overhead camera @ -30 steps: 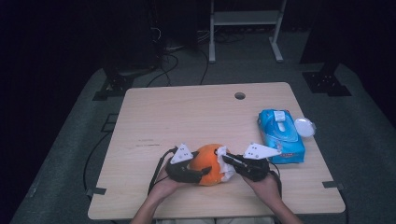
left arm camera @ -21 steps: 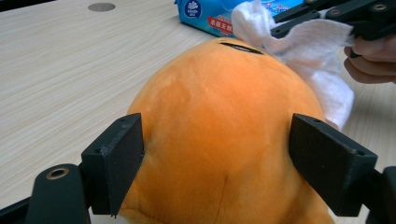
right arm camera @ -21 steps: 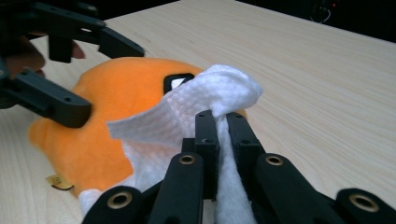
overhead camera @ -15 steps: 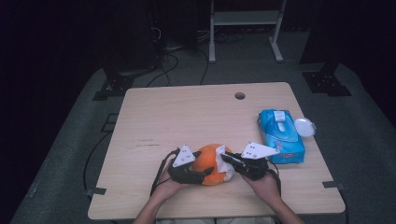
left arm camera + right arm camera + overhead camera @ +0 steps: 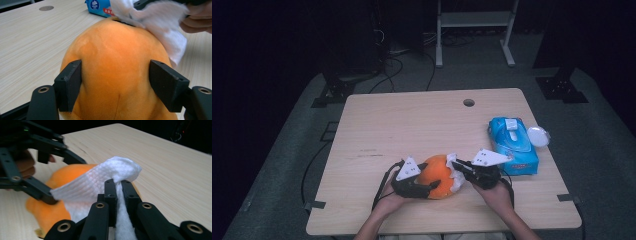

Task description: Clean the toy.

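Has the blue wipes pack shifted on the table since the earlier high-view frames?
No. The blue wipes pack sits at the same spot near the table's right edge, same offset from the round hole, in all three high-view frames.

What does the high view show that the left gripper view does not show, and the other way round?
High view alone: the whole table with the round hole, both forearms, the white lid beside the blue wipes pack, the stand and cables on the floor behind.

Left gripper view alone: the left gripper up close, its pads pressed into the orange plush toy, and the print on the pack.

Both: the toy, the white wipe laid on it, the pack, and the right gripper with the wipe.
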`<state>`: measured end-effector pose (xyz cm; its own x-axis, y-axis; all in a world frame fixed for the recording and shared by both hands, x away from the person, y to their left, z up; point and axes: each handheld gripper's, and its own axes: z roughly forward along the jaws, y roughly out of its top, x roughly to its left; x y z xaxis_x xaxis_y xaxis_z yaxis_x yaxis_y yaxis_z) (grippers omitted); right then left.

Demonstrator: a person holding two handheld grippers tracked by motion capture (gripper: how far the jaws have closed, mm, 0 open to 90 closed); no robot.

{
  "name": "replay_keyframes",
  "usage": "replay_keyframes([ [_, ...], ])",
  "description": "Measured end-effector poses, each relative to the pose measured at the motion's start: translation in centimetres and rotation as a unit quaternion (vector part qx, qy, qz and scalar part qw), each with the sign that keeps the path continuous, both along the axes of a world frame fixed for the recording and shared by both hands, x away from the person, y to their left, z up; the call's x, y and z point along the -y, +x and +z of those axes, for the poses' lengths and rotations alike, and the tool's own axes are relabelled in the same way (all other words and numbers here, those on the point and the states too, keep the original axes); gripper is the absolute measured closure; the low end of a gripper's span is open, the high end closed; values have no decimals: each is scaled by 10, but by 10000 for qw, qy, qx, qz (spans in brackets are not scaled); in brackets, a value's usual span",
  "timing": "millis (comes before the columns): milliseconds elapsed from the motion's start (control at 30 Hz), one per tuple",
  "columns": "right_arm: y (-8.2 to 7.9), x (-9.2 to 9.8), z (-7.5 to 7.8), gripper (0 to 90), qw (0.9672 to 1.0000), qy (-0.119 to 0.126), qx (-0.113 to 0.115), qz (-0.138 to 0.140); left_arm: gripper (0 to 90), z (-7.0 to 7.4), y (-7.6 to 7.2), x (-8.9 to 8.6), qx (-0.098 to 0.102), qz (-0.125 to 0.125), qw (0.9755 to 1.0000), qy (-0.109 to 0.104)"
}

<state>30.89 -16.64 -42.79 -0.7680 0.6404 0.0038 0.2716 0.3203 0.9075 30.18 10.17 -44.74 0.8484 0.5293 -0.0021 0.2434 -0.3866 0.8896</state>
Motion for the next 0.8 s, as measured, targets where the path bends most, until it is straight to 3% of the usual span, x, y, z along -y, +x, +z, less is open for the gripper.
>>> replay_keyframes([
  [133,8,17,-10,837,9991,72,-282,-310,288,0,0,0,11,-39,10000,7],
  [200,7,19,-11,836,9989,139,-349,-272,288,1,0,0,40,-70,10000,51],
  [267,4,15,-6,836,9992,257,-275,-147,287,1,1,0,44,-98,9999,57],
  [400,-1,6,0,837,9998,149,-129,-31,267,2,2,-2,-11,-63,10000,-20],
  [467,3,10,-7,837,9995,128,-256,-95,208,7,2,-4,-99,5,9999,-111],
  [600,7,20,-14,837,9984,201,-482,-237,193,13,-1,-11,-96,71,9998,-182],
  [733,-3,11,-5,836,9995,153,-272,-99,248,5,0,-7,-84,3,9998,162],
  [800,-9,1,3,836,9997,177,-94,133,269,5,0,-4,-7,-65,9999,113],
])
